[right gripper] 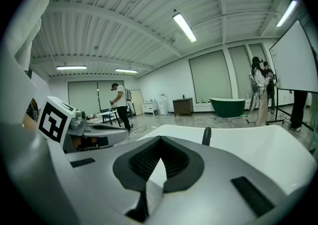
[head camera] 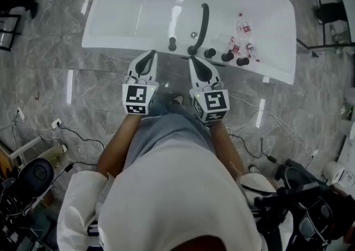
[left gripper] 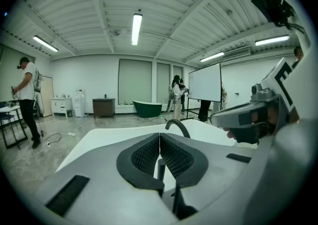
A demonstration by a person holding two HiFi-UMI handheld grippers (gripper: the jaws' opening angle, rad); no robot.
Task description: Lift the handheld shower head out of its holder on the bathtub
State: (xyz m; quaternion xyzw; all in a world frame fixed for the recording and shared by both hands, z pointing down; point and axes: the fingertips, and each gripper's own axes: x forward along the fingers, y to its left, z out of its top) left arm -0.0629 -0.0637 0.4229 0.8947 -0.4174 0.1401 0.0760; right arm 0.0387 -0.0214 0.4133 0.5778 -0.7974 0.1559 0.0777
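Hovering just short of the bathtub, left gripper and right gripper are sitting clenched on nothing; the black shower head, apparently standing in its rim holder, is needing opened jaws and a straight upward lift

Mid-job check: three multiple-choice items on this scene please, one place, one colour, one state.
1. Where do the clear plastic bottles lie? A inside the white bathtub; B on the floor; C on the rim.
2. What colour is the curved spout on the rim? A chrome; B black; C white.
3. The left hand-held gripper and right hand-held gripper are: A both shut, empty; B both open; C holding the spout.
Key: 1A, they rest in the basin; 2B, dark against white; 3A, pads meet, nothing between.
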